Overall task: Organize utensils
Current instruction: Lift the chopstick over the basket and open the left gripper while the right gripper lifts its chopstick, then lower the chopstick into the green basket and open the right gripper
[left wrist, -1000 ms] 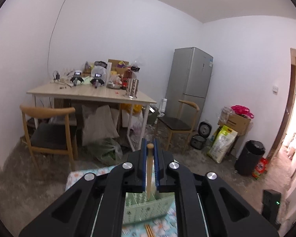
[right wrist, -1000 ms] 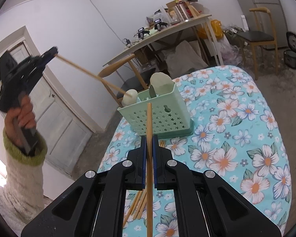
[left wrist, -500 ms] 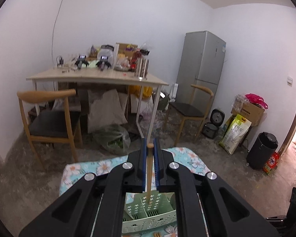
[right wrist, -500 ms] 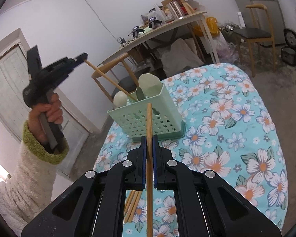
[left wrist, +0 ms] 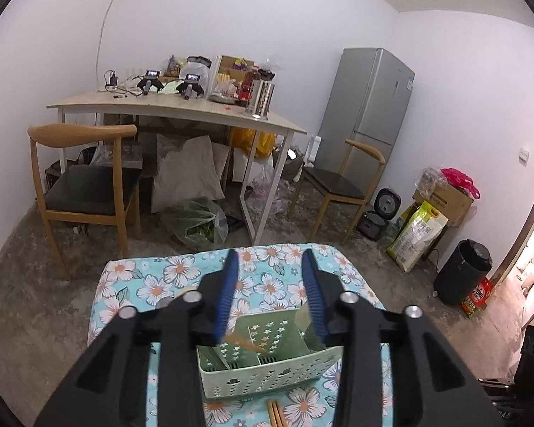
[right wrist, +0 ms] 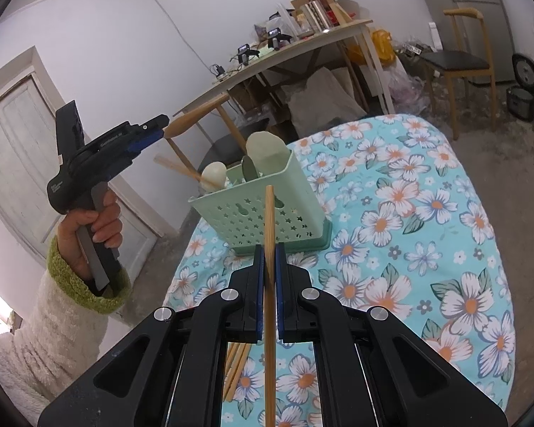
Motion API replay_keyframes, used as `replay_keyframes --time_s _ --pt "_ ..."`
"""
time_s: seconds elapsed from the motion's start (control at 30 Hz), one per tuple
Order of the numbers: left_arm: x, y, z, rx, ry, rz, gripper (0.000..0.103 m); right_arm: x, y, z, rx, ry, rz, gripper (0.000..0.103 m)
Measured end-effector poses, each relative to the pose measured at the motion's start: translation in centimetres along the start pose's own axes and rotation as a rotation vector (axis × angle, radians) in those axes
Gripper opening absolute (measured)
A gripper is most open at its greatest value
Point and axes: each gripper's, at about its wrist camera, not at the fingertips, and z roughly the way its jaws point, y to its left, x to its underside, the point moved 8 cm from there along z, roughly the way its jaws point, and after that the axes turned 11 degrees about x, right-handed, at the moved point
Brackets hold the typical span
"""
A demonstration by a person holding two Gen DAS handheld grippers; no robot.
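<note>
A pale green utensil caddy [left wrist: 267,366] [right wrist: 260,210] stands on the floral tablecloth [right wrist: 427,213]. My left gripper [left wrist: 270,254] [right wrist: 158,126] hovers above and left of it. Its jaws are opening with nothing between them. A wooden chopstick [left wrist: 244,343] [right wrist: 181,169] leans loose in the caddy's left compartment, beside a white spoon [right wrist: 213,174] and a pale green scoop [right wrist: 263,149]. My right gripper [right wrist: 268,249] is shut on another chopstick [right wrist: 270,220], pointing at the caddy's near wall. Several loose chopsticks [right wrist: 236,359] [left wrist: 276,412] lie on the cloth below it.
A hand [right wrist: 89,224] in a fluffy white sleeve with a green cuff holds the left gripper. Beyond the cloth-covered table stand a cluttered wooden table [left wrist: 174,110], two wooden chairs [left wrist: 85,192] [left wrist: 338,185], a fridge [left wrist: 366,106] and a black bin [left wrist: 462,270].
The left gripper came down toward the caddy and opened, letting go of its chopstick, which now leans in the caddy. The right gripper stayed put with its chopstick.
</note>
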Motion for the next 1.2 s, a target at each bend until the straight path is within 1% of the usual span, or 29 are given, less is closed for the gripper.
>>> replay_keyframes --time_s 0.17,0.2,0.23,0.37,0.43,0.57,0.63,0.67,0.8,0.87,0.93,1.0,1.1,1.2 --pt "0.2 -0.2 -2.1 0.016 -0.031 -0.014 0.043 -1.3 1.1 -0.5 0.003 -0.022 -0.035 0.004" --pt "0.3 -0.2 -2.6 0.02 -0.039 -0.015 0.046 -1.7 1.5 -0.6 0.002 -0.031 -0.047 0.004" --pt "0.6 -0.3 -3.6 0.026 -0.053 -0.019 0.049 -2.2 1.8 -0.7 0.001 -0.042 -0.059 0.004" --pt "2.4 -0.1 -6.7 0.034 -0.079 -0.028 0.055 -5.3 4.4 -1.1 -0.02 -0.108 -0.125 0.004" --pt "3.8 0.3 -8.2 0.032 -0.088 -0.046 0.057 -7.0 5.8 -1.0 -0.033 -0.149 -0.155 0.004" --pt "7.4 1.6 -11.0 0.009 -0.079 -0.089 0.057 -11.0 9.3 -0.2 -0.069 -0.244 -0.21 0.004" --pt "9.1 2.4 -12.2 -0.012 -0.074 -0.103 0.057 -12.9 10.8 0.5 -0.088 -0.287 -0.231 0.004" --pt "9.8 2.8 -12.8 -0.026 -0.072 -0.108 0.057 -14.3 11.9 1.0 -0.089 -0.33 -0.25 0.004" --pt "12.8 5.1 -15.2 -0.084 -0.071 -0.149 0.057 -17.7 13.9 3.0 -0.09 -0.45 -0.266 0.004" --pt "13.8 6.2 -16.1 -0.103 -0.07 -0.167 0.057 -18.8 14.5 4.4 -0.071 -0.498 -0.279 0.004" --pt "14.6 7.2 -16.7 -0.129 -0.067 -0.175 0.057 -19.6 14.7 6.5 -0.022 -0.523 -0.294 0.004" --pt "15.5 8.3 -17.4 -0.153 -0.064 -0.187 0.057 -20.0 14.7 8.3 0.02 -0.533 -0.312 0.004" --pt "16.2 9.4 -17.8 -0.168 -0.056 -0.211 0.057 -19.8 14.7 10.8 0.093 -0.544 -0.371 0.004" --pt "17.0 10.6 -18.1 -0.18 -0.053 -0.237 0.057 -19.2 14.4 13.4 0.158 -0.526 -0.424 0.004"
